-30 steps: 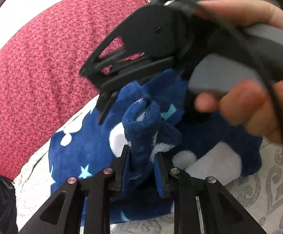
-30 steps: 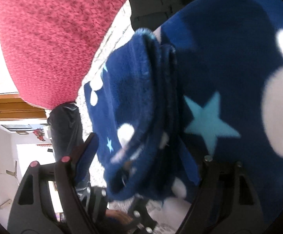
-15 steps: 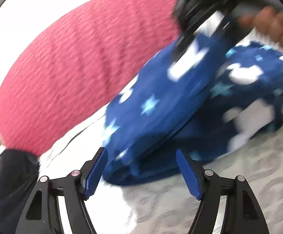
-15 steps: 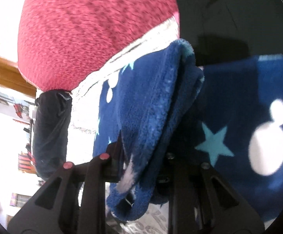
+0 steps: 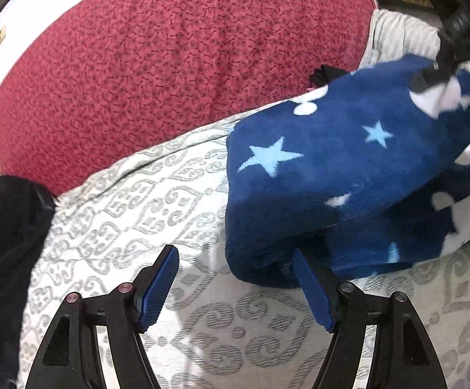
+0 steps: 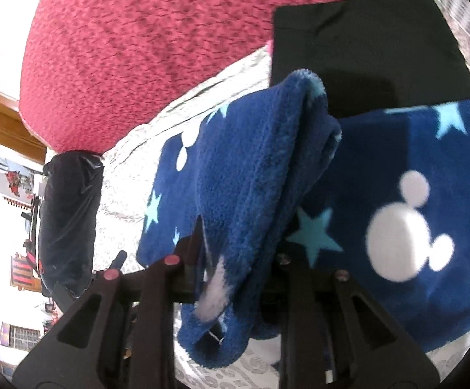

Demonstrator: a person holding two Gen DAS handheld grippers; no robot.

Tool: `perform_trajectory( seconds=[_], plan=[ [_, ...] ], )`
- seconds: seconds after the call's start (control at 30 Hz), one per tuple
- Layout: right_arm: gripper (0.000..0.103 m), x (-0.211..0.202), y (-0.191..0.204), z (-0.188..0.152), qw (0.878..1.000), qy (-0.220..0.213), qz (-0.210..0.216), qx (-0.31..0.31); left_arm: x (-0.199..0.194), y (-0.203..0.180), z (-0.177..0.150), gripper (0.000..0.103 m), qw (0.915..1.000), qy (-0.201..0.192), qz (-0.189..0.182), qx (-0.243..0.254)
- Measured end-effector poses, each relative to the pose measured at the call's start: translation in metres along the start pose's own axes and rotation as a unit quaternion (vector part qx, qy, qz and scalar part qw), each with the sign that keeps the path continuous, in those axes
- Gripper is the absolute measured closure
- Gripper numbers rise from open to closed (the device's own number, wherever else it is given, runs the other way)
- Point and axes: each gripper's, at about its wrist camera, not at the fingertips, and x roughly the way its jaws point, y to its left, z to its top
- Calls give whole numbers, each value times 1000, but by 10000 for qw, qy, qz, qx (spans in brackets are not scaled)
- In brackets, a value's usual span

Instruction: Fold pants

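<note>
Pants (image 5: 348, 175) of navy fleece, printed with pale stars and white mouse heads, lie partly folded on the grey-patterned bedspread (image 5: 157, 201), and the near end of the bundle sits just ahead and to the right of the left gripper (image 5: 238, 288). That gripper stands wide apart and holds nothing; its right blue pad (image 5: 312, 291) is just beside, perhaps touching, the rounded fold at the bundle's near corner, while its left pad is over bare bedspread. From there the folded length runs away to the right and rises toward the far end.

In the right wrist view, the right gripper (image 6: 235, 259) is pinched narrow on a thick gathered edge of the pants (image 6: 251, 194), several layers bunched between its fingers and lifted off the bed. The rest of the cloth spreads flat to the right of it.

So the long axis of the fold runs from the free left gripper out to the clamped right one. The right is the hand in command of the cloth; the left would have to shift right to take the near corner, by my judgement.

Beyond the pants lies a flat black garment (image 6: 364, 42), then a large red textured cushion (image 5: 170, 55). A dark bag (image 6: 69, 220) sits at the bed's left edge.
</note>
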Motion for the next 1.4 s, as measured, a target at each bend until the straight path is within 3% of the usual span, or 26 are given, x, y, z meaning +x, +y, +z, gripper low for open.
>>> perform_trajectory(
  seconds=[0.2, 0.33, 0.6, 0.67, 0.77, 0.83, 0.9, 1.0, 1.13, 1.23, 1.4],
  plan=[
    [76, 4, -22, -7, 9996, 81, -239, 92, 17, -4, 2, 29, 9997, 223, 95, 98],
    [76, 17, -38, -15, 9956, 68, -932, -49, 21, 8, -1, 29, 9989, 324, 307, -128],
    [70, 19, -40, -30, 9917, -171, -1199, -427, 20, 7, -3, 29, 9979, 392, 498, -132],
    [70, 16, -39, -32, 9907, -213, -1256, -469, 18, 6, -2, 29, 9981, 386, 464, -152],
    [70, 13, -37, -34, 9903, -265, -1278, -480, 9, -1, 2, 29, 9995, 251, 112, -161],
    [71, 9, -36, -35, 9907, -314, -1240, -456, 2, -10, 6, 29, 9998, 135, -103, -75],
    [87, 7, -33, -33, 9917, -375, -1160, -398, -2, -19, 9, 29, 9999, 57, -52, 104],
    [89, -2, -30, -28, 9958, -428, -786, -187, -1, -29, 12, 28, 9993, 72, 25, 357],
    [89, -16, -24, -9, 9987, -424, -150, 224, 2, -25, 10, 28, 9996, 149, -101, 229],
    [89, -27, -8, 4, 9987, -489, 18, 165, 0, -14, 7, 25, 9994, 128, -313, 26],
    [89, -36, 17, 11, 9983, -571, 80, -57, 11, -7, 8, 22, 9997, 250, -24, -30]
  ],
)
